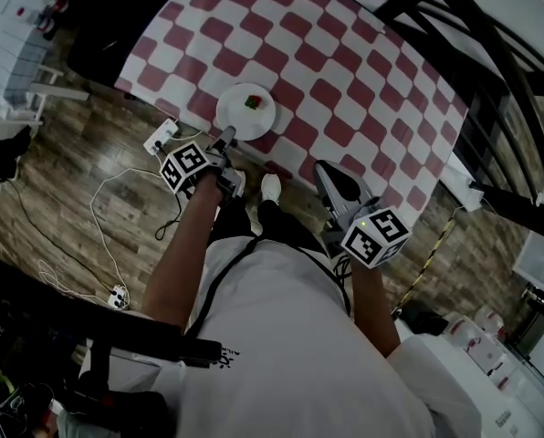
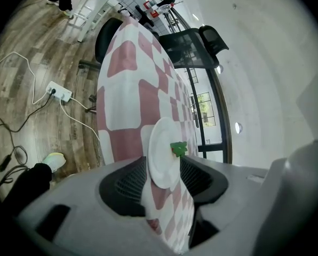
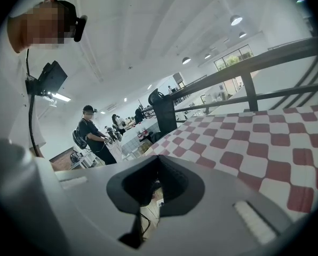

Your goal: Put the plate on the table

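A white plate (image 1: 245, 112) lies on the red-and-white checked table (image 1: 345, 71) near its front edge, with a small green and red item (image 1: 252, 102) on it. My left gripper (image 1: 226, 138) sits at the plate's near rim. In the left gripper view the jaws (image 2: 163, 177) stand apart on either side of the plate (image 2: 160, 161) without pressing on it, and the green item (image 2: 178, 149) shows on top. My right gripper (image 1: 325, 173) hovers at the table's front edge to the right. Its jaws (image 3: 158, 167) meet with nothing between them.
A white power strip (image 1: 161, 137) and cables (image 1: 117, 190) lie on the wooden floor left of the table. Black chairs (image 1: 436, 7) stand at the table's far side. People stand far off in the right gripper view (image 3: 92, 135).
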{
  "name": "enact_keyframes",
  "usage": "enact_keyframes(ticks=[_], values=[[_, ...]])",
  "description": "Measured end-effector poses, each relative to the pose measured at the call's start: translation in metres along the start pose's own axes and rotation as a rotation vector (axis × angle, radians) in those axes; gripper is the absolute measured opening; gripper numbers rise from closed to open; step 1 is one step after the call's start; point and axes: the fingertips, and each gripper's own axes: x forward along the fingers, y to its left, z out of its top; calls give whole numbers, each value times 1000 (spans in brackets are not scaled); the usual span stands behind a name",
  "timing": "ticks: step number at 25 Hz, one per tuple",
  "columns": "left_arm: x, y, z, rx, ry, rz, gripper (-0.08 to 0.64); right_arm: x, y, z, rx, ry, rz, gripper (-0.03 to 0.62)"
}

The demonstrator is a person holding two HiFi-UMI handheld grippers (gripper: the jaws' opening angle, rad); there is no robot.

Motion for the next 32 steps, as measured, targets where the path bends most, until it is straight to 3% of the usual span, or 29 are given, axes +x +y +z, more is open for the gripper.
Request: enact_keyframes(ticks=[15, 28, 32], values=[[-39, -60, -10, 149, -3, -85, 75, -5, 11, 13, -55, -46, 61, 9], [-82, -147, -15, 345, -48, -212, 17, -23, 21, 32, -74, -103, 102, 8], [-95, -164, -19, 373, -54, -235, 8, -31, 23, 40, -87, -117, 112, 8]])
